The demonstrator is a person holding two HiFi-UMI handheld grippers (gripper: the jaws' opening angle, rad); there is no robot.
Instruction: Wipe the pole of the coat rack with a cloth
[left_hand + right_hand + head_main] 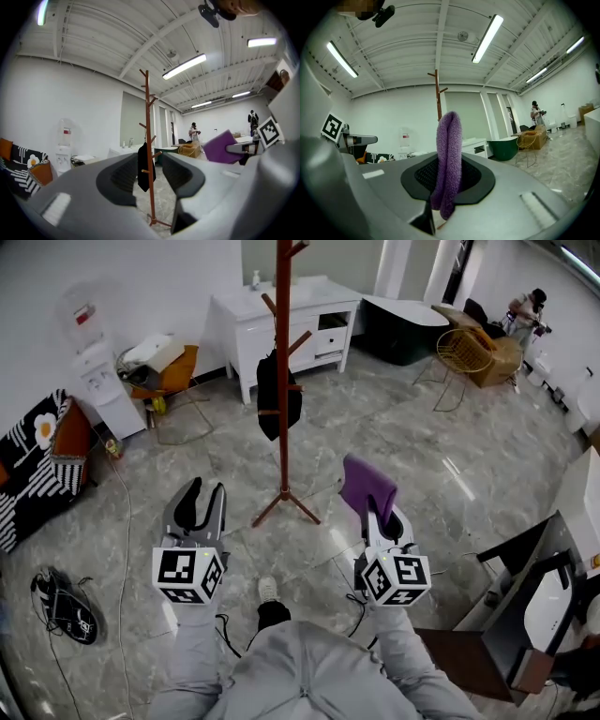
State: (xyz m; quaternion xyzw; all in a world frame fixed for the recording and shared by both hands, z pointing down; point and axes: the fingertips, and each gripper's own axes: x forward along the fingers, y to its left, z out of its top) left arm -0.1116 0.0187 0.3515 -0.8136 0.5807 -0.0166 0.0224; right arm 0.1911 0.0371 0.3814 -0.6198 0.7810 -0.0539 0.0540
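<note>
The right claw is clamped on a purple cloth. The cloth is folded double and pinched low, so a thick, fuzzy loop stands up past the jaw tips, probably so that a soft padded face meets the wood first. The left claw holds nothing. Its jaws stand apart, likely kept free to steady the rack. The pole rises ahead of both claws and well apart from them, on a line between the two, so no wiping has begun yet. It is a slim, round, reddish-brown shaft with a smooth finish and short upward-angled pegs. Its splayed feet rest on a glossy grey marbled floor. A limp black garment hangs against the pole at mid-height and would likely block a full stroke there.
</note>
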